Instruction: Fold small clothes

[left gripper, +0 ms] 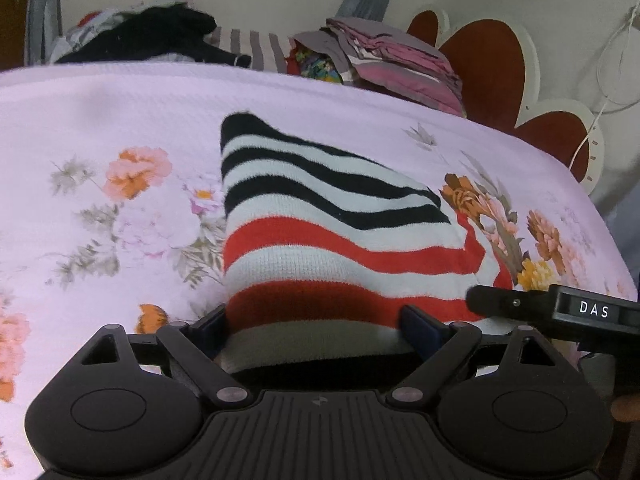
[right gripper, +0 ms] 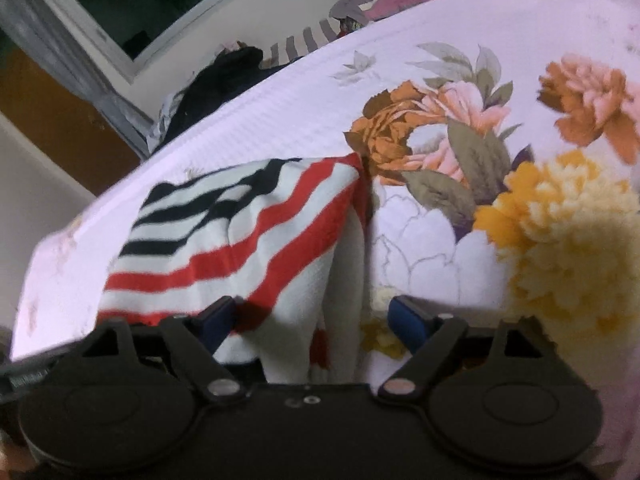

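white letters "das" on the right gripper (left gripper: 480,304), black label strip

Pale lilac floral bedsheet (left gripper: 120,120) spreads across the bed, red scalloped headboard (left gripper: 484,64) behind, white cable (left gripper: 616,60) hangs on the wall, dark window (right gripper: 132,8) sits upper left

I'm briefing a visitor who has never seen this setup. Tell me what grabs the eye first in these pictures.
The striped knit garment, with black, white and red bands, lies mid-bed on the pale floral bedspread. The left gripper stands wide open at the garment's near edge, with the right gripper open at its right edge. Behind the bed sits a pile of pink folded clothes.
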Available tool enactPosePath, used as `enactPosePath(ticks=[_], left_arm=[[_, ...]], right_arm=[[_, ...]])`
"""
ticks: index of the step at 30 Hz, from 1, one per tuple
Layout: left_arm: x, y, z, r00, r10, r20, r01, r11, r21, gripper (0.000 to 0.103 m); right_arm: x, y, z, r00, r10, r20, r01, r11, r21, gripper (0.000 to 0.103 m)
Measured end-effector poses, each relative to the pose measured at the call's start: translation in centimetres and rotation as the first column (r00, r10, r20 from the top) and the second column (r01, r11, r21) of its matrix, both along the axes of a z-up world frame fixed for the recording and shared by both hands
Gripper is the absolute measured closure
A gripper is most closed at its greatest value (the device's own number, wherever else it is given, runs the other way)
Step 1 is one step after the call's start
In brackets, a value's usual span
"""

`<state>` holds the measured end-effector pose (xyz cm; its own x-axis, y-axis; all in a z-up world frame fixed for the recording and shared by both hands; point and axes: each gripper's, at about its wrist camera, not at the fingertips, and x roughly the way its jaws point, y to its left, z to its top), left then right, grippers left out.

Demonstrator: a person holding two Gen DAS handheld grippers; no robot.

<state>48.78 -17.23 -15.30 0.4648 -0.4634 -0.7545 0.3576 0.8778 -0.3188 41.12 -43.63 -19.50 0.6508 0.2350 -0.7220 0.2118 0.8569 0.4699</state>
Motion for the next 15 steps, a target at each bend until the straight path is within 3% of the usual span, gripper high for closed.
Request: enactPosePath(ticks=[2,4,8,11,15], left_arm=[[0.3,0.1,-0.5,1.000,0.001,-0.022,-0.001,1.000,-0.026,0.015],[0.5,0.4,-0.9,0.999,0.006,-0.038,-0.008,0.998,-0.057,0.018],[0.3,0.9,-0.5,0.999,0.020,-0.025,-0.022,0.997,-0.076,0.039],[0.2,1.5,0.2,0.999,0.027,-0.018,-0.029,0.995,-0.100,0.051],[-0.1,2.7,1.6,1.000,0.024,-0.001,-0.024,0.991,-0.130,0.055]], right_arm=[[0.4,0.7,-0.1,0.999,0.044,-0.002,-0.044,0.999,0.014,0.031],[0.6,1.2,0.0,0.999,0.054,-0.002,-0.054,0.999,-0.003,0.035],[0.8,0.9,-0.1,0.998,0.060,0.008,-0.061,0.996,0.068,0.062],[0.3,1.6,0.7,0.998,0.058,0.036,-0.060,0.997,0.049,0.065],[-0.2,2.5,2.7,0.995,0.057,0.078,-0.061,0.997,0.043,0.066]])
